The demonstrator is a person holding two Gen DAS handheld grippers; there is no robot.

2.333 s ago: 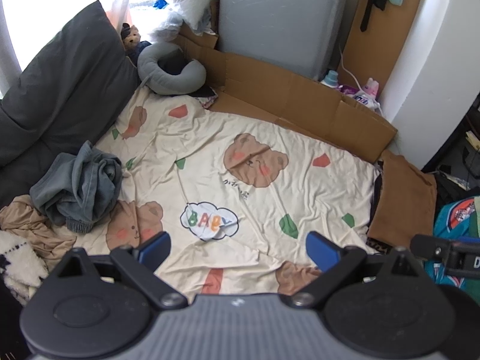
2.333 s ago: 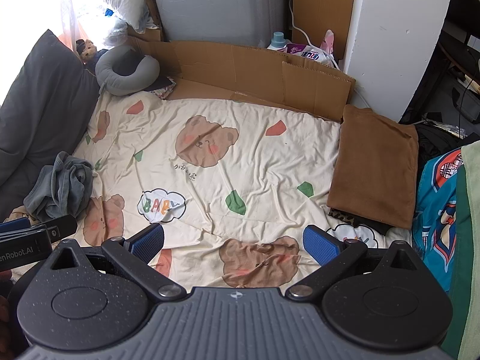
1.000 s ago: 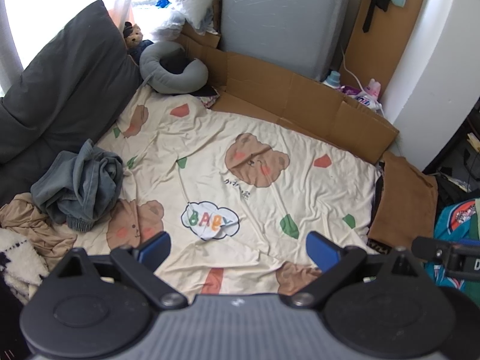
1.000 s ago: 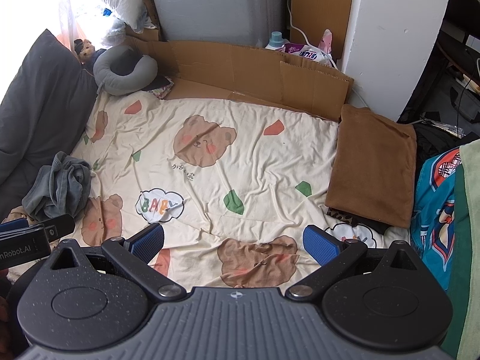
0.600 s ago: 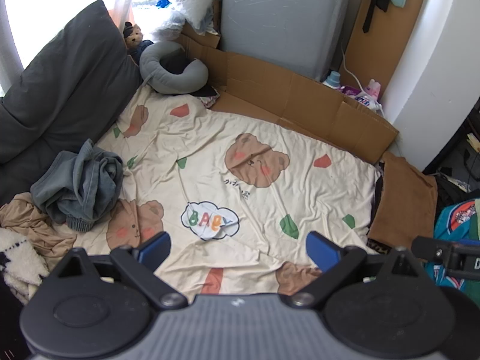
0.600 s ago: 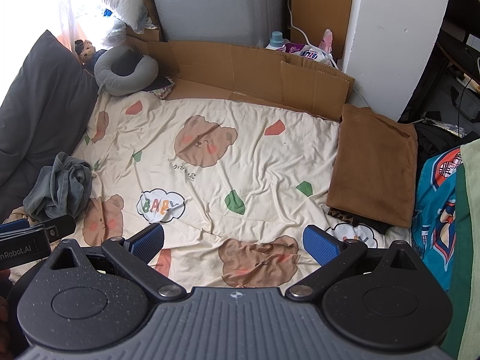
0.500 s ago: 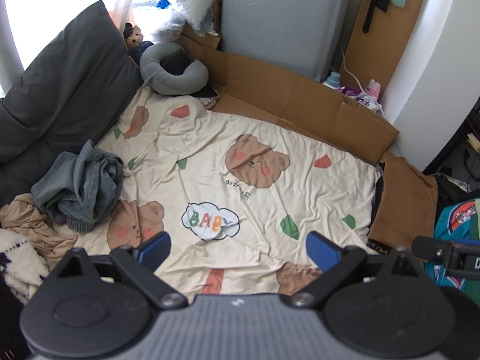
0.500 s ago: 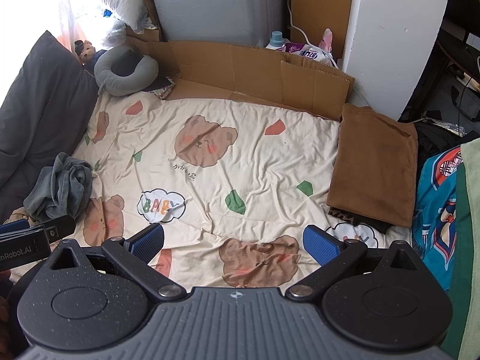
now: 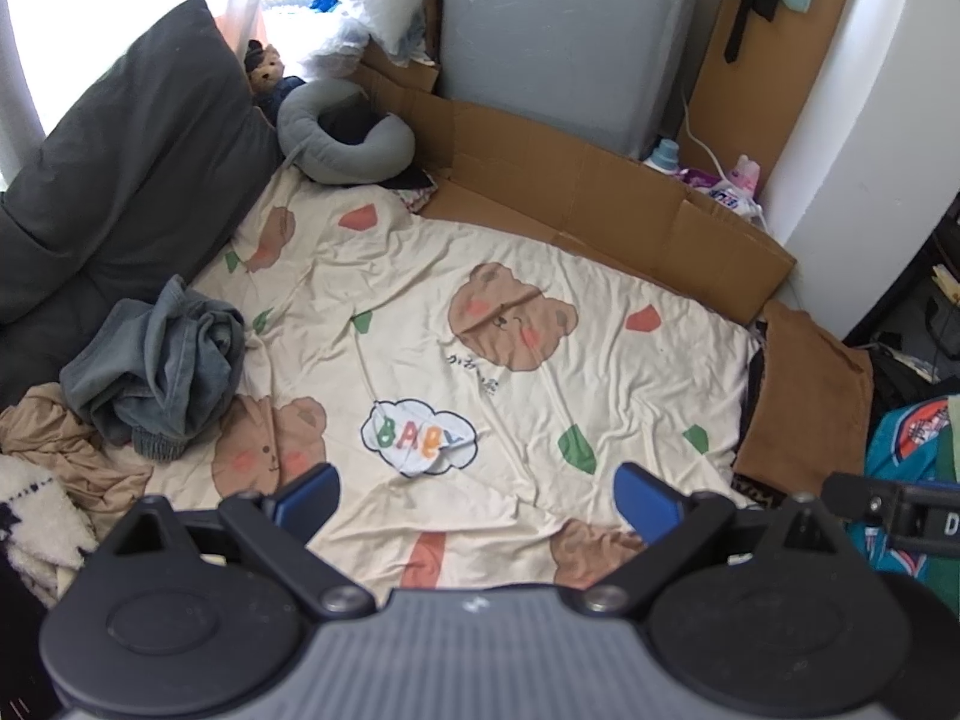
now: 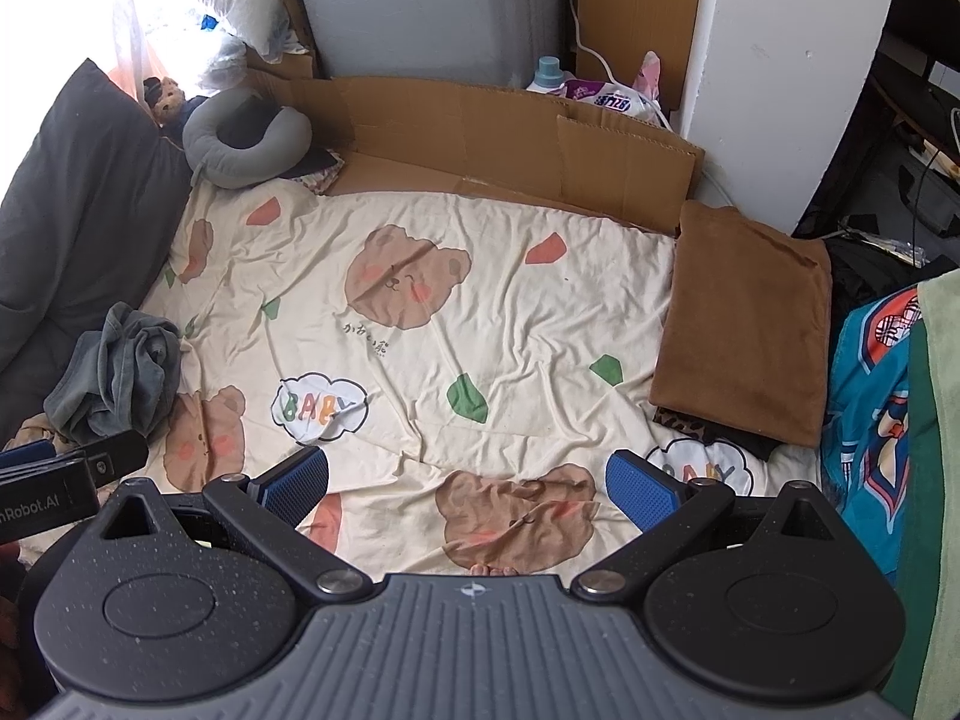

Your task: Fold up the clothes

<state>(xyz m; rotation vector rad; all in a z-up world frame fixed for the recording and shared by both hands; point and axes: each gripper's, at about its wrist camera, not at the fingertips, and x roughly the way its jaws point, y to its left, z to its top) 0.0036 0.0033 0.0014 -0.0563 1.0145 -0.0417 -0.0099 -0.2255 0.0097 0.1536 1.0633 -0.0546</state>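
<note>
Left gripper [image 9: 477,492] and right gripper [image 10: 468,483]: both spread wide, empty, above the bear-print sheet [image 9: 510,372]. Next garment, a crumpled grey sweatshirt [image 9: 159,369], lies at the sheet's left edge, overlapping a tan garment [image 9: 54,450]. Risk: a blind pinch into the heap could catch both fabrics, or drag the sheet.

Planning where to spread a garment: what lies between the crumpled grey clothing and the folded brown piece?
Only the bear-print sheet, wrinkled, with nothing resting on it, separates the grey clothing from the brown piece; the right wrist view shows it.
</note>
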